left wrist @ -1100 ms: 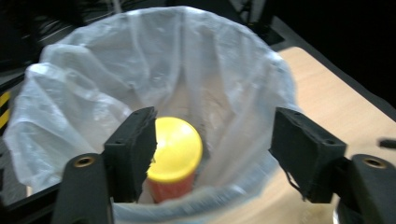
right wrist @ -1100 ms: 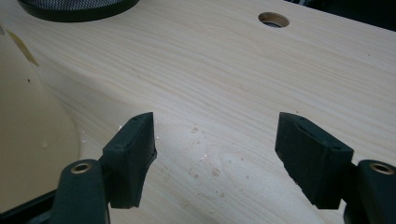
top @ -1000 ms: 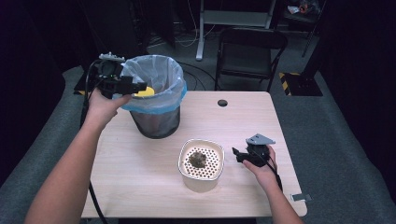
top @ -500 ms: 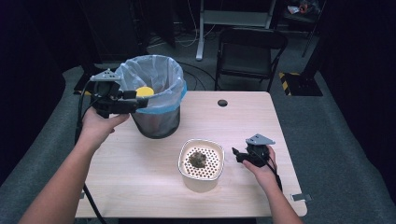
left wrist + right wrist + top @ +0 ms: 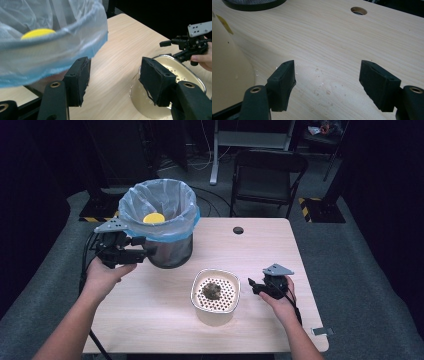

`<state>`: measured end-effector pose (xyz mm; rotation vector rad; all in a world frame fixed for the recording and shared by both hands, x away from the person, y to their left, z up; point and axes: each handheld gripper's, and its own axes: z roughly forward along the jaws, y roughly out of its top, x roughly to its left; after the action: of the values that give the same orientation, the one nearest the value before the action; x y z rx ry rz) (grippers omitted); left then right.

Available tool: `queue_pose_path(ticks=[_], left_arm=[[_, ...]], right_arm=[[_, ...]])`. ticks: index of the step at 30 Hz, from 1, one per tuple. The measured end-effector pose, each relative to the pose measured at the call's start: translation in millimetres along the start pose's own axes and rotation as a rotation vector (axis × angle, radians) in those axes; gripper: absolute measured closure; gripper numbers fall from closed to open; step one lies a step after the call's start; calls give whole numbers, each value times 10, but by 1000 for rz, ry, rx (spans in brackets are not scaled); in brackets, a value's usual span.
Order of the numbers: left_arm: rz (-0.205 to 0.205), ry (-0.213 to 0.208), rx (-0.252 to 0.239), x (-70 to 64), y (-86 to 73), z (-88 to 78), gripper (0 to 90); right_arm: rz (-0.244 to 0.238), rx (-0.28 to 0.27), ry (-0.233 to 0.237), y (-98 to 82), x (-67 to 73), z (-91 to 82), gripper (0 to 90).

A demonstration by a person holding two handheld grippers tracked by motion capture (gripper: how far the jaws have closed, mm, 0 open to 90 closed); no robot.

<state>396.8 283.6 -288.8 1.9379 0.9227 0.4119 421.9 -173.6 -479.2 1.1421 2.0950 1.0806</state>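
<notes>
We see left gripper [image 5: 142,251] at frame left, jaws wide apart, empty, beside lined bin [image 5: 165,240]. Yellow disc [image 5: 153,218] inside bin. Right gripper [image 5: 254,285] lower right, jaws spread, empty, beside cream strainer pot [image 5: 216,295].

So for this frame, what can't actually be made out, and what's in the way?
- Yellow object in the lined bin, high view: too small to identify; blurred behind the liner in the left gripper view.
- Dark clump on the perforated insert of the cream container, high view: too small to identify.
- Cream container, right gripper view: cut off by the left edge.
- Bin's bottom: hidden by its liner.
</notes>
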Motion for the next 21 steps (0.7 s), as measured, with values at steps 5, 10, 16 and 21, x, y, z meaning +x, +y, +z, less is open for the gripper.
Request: queue_pose_path(ticks=[5,10,16,21], left_arm=[[-6,15,7,0,-221,62,405],[4,35,15,4,-453,148,411],[-7,39,15,37,-751,252,417],[-36,18,-6,66,-1039,326,429]], right_arm=[[-9,5,1,-3,6,4,285],[-7,5,1,-3,14,10,285],[-1,6,-1,-4,15,7,285],[0,8,0,-7,13,11,285]])
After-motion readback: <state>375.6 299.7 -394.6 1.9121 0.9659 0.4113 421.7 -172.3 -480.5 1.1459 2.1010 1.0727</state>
